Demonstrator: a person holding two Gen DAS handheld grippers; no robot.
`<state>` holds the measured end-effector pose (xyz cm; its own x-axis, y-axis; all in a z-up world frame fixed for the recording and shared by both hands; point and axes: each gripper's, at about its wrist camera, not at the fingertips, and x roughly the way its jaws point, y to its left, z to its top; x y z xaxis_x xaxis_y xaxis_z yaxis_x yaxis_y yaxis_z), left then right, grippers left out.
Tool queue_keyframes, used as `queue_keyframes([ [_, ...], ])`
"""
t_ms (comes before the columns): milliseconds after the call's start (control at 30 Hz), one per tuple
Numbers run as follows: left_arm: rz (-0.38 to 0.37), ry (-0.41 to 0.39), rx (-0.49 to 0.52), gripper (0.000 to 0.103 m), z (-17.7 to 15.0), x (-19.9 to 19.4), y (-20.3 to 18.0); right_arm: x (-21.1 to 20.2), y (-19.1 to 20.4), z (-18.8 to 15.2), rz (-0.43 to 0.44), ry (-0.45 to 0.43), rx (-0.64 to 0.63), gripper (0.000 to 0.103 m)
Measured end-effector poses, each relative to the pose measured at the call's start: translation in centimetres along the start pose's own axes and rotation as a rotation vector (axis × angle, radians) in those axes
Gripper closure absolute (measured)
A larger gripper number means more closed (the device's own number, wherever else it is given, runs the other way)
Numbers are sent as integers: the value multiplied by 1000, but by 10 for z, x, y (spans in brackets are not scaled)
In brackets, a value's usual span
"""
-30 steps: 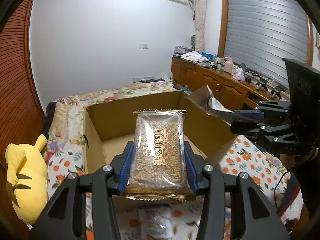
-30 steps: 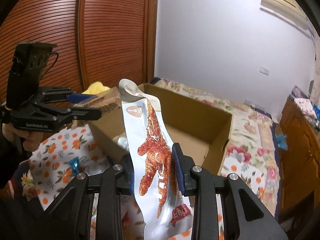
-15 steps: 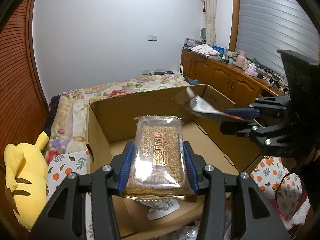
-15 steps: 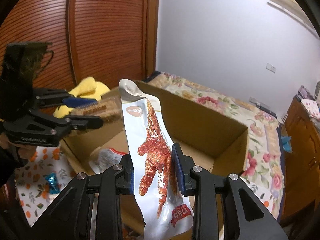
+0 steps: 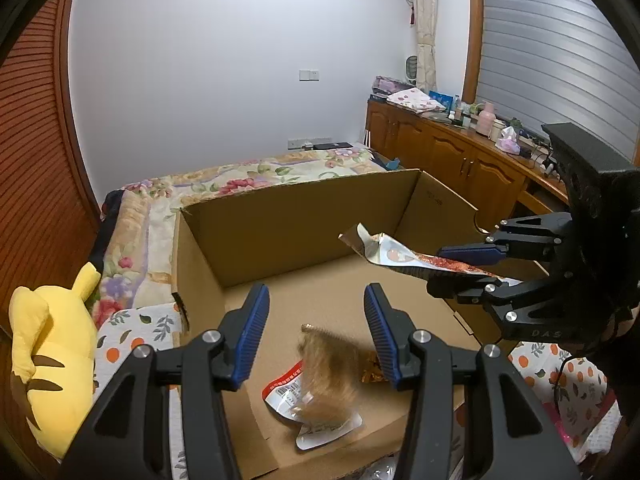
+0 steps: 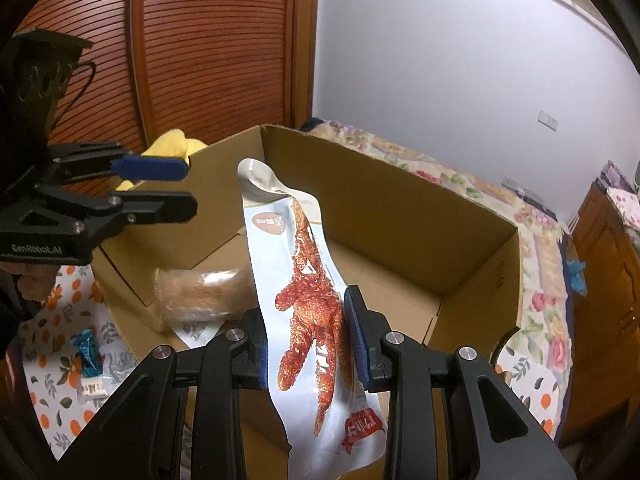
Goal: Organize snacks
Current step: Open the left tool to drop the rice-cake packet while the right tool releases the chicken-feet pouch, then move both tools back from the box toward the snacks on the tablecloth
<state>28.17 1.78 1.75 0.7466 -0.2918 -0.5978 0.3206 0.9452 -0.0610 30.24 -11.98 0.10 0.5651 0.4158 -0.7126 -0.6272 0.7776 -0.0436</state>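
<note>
An open cardboard box (image 5: 304, 216) (image 6: 400, 208) stands on the bed. My left gripper (image 5: 312, 328) is open and empty above the box; it also shows in the right wrist view (image 6: 160, 188). The sesame-candy pack (image 5: 328, 376) (image 6: 200, 292) is blurred, falling below the fingers onto a red-and-white packet (image 5: 284, 394) on the box floor. My right gripper (image 6: 305, 336) is shut on a silver chicken-foot snack pouch (image 6: 308, 300) and holds it over the box's right side; it also shows in the left wrist view (image 5: 460, 266).
A yellow plush toy (image 5: 48, 356) lies left of the box. A blue candy wrapper (image 6: 86, 354) and a clear packet (image 6: 112, 364) lie on the orange-print sheet. Wooden cabinets (image 5: 460, 164) run along the right wall. A slatted wooden wardrobe (image 6: 200, 60) stands behind.
My left gripper has opened and let go of the sesame-candy pack, which drops into the box. Both grippers have moved in over the box. The right still holds its pouch.
</note>
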Motion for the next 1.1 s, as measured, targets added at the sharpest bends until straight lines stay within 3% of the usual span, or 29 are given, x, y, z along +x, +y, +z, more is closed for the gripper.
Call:
queue_keyframes([
  [333, 18, -2, -2, 54, -4, -6, 1, 6, -1, 1, 3, 25, 11, 72],
  [833, 26, -21, 12, 53, -9, -30, -5, -21, 4, -4, 22, -28, 60, 72],
  [1100, 22, -84, 11, 37, -17, -72, -14, -69, 17, -8, 1, -95, 90, 70],
])
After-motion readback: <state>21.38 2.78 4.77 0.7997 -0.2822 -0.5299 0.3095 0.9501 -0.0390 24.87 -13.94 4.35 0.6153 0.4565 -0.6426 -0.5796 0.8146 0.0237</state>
